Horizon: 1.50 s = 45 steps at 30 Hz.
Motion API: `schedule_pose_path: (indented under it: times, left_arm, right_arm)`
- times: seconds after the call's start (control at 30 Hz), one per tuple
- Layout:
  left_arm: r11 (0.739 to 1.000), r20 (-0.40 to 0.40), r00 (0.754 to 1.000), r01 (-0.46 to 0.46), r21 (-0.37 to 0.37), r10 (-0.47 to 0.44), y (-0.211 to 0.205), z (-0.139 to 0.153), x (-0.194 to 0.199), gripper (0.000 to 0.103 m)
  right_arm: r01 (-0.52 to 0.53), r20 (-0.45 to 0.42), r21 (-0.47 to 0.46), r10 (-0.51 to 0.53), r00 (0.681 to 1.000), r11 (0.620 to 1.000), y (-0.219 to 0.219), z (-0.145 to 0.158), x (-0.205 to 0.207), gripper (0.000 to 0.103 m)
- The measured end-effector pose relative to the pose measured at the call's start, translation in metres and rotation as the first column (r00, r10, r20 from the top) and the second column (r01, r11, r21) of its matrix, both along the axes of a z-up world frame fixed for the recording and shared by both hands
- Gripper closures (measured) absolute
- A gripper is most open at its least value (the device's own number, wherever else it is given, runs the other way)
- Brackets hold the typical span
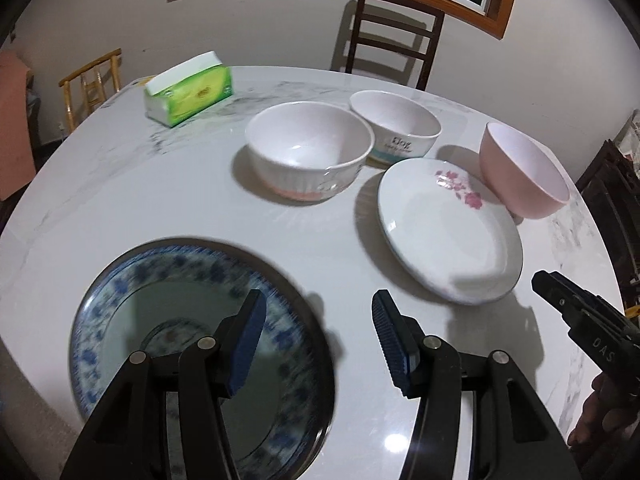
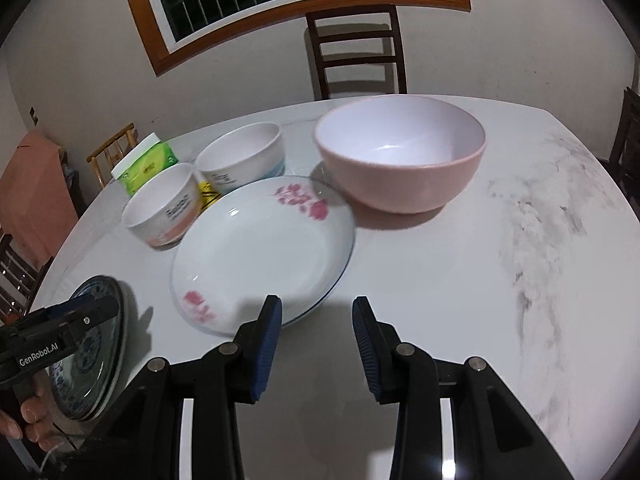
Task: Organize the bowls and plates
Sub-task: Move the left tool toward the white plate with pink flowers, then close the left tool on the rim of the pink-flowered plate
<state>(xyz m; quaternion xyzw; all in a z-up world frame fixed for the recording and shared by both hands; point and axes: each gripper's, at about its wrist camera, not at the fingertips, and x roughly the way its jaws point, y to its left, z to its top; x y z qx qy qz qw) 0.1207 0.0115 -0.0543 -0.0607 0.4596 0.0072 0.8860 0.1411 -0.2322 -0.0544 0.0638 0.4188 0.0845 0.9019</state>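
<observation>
A blue-patterned plate [image 1: 120,300] lies at the near left of the marble table. My left gripper [image 1: 318,304] is open over its right rim, one finger above the plate and the other above bare table. A white plate with pink flowers [image 2: 260,252] lies in the middle. My right gripper [image 2: 317,304] is open just in front of it, its left fingertip overlapping the near rim, with nothing between the pads. Behind the flower plate stand a pink bowl [image 2: 400,156], a white bowl with a pink base [image 2: 164,208] and a white bowl with a blue band [image 2: 244,156].
A green tissue pack [image 1: 188,92] lies at the far left of the table [image 1: 160,208]. A dark wooden chair [image 2: 356,52] stands behind the table under a window, and a bamboo chair [image 1: 92,80] stands at the left. Bare marble [image 2: 520,260] stretches to the right of the pink bowl.
</observation>
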Motion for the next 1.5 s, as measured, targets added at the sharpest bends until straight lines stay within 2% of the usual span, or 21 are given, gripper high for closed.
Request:
schedule_pose_path:
  times: [0.2, 0.4, 0.63, 0.87, 1.07, 1.3, 1.5]
  left_arm:
    - [1.000, -0.022, 1.000, 0.015, -0.020, -0.015, -0.016, -0.007, 0.033, 0.053]
    - [0.999, -0.063, 0.998, 0.026, -0.042, -0.029, -0.028, -0.022, 0.061, 0.058]
    - [0.998, -0.086, 0.996, 0.029, -0.063, -0.034, -0.032, -0.033, 0.080, 0.064]
    - [0.996, -0.100, 0.994, 0.037, -0.076, -0.045, -0.036, -0.040, 0.093, 0.073]
    - [0.991, -0.107, 0.990, 0.078, -0.111, -0.090, -0.044, -0.042, 0.099, 0.083]
    - [0.987, -0.127, 0.986, 0.097, -0.126, -0.113, -0.044, -0.042, 0.096, 0.084]
    - [0.985, -0.144, 0.981, 0.113, -0.134, -0.133, -0.045, -0.042, 0.079, 0.084]
  right_arm:
    - [-0.007, -0.024, 0.006, 0.007, 1.000, 1.000, -0.006, -0.013, 0.029, 0.067]
    - [-0.026, -0.045, 0.009, 0.026, 0.999, 1.000, -0.007, -0.023, 0.053, 0.074]
    - [-0.046, -0.061, 0.015, 0.047, 0.997, 0.999, -0.006, -0.033, 0.070, 0.084]
    - [-0.069, -0.066, 0.029, 0.071, 0.995, 0.997, -0.003, -0.037, 0.078, 0.084]
    - [-0.070, -0.077, 0.040, 0.073, 0.994, 0.997, -0.002, -0.037, 0.079, 0.086]
    - [-0.057, -0.110, 0.053, 0.063, 0.992, 0.997, -0.003, -0.036, 0.067, 0.086]
    - [-0.039, -0.142, 0.068, 0.049, 0.989, 0.997, -0.004, -0.036, 0.046, 0.086]
